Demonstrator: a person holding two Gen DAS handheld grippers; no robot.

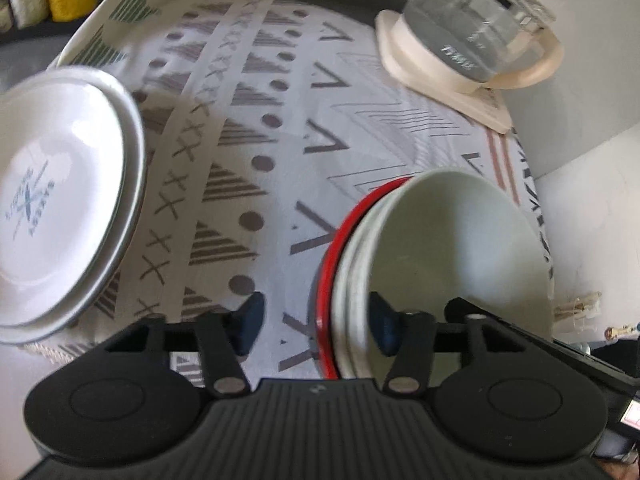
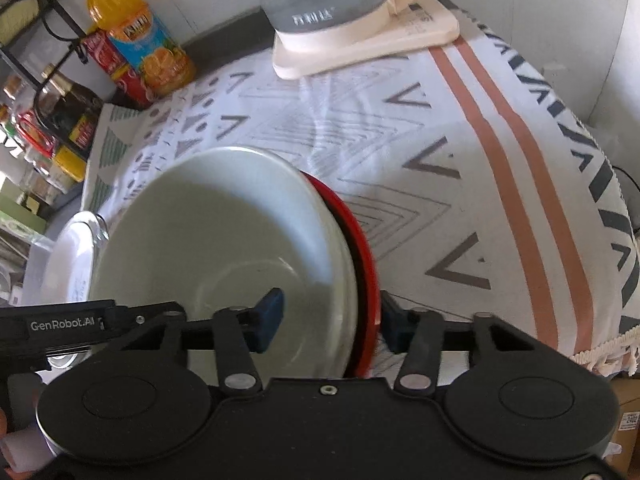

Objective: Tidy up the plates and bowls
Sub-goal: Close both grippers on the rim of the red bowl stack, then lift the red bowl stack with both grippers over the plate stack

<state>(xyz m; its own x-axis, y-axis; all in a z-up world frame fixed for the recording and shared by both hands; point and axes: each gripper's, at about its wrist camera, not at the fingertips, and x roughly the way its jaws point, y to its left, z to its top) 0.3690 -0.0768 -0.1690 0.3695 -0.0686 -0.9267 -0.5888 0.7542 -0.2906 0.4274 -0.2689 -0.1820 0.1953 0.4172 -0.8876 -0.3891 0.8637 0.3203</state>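
2 grippers straddle opposite rims of 1 bowl stack [image 1: 440, 248] on the patterned cloth [image 1: 280, 152]: white bowls nested in a red bowl [image 2: 366, 264]. The left gripper [image 1: 316, 326] has 1 pad inside and 1 outside; whether the pads press I cannot tell. The right gripper [image 2: 334, 322] likewise, its outer pad against the red wall. Plates [image 1: 60, 200] lie stacked well to the left; a kettle [image 2: 336, 4] stands behind.
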